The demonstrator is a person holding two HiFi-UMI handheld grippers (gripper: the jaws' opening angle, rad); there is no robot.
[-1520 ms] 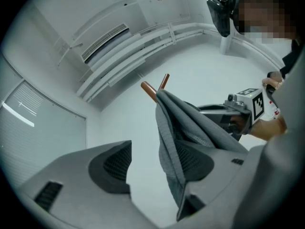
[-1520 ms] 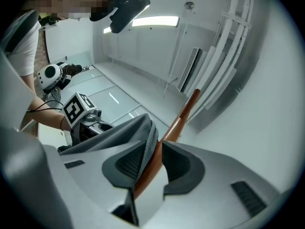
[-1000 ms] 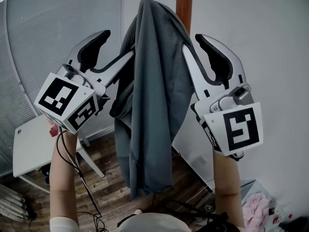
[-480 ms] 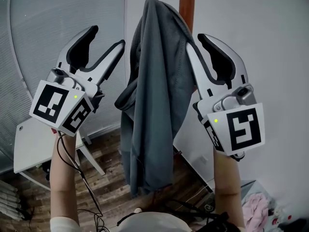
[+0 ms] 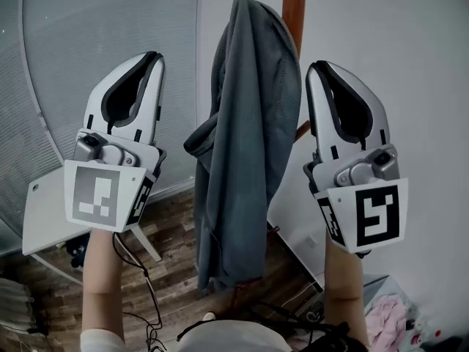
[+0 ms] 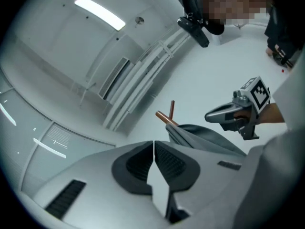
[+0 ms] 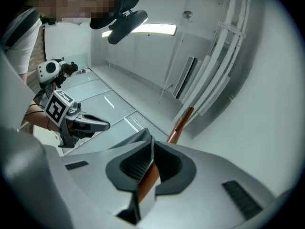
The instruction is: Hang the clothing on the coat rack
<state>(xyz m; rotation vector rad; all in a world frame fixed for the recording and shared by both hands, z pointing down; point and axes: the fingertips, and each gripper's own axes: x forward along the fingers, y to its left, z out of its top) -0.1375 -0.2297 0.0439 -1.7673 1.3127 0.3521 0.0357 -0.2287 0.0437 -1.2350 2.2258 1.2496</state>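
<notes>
garment (image 5: 249,138) hanging draped over rack (image 5: 294,6), between both hand-held grippers, touching neither. left hand-held gripper (image 5: 150,61) closing, jaws meeting on nothing. right hand-held gripper (image 5: 319,72) showing jaws together, empty. likely both standing clear because rack is bearing weight.

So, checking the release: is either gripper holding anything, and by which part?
Neither. Left gripper jaws are closing on nothing, right gripper is shut empty; the garment hangs from the rack.

Head cam near rack pole (image 5: 294,6), facing down; both gripper cams aim upward, share pole
</notes>
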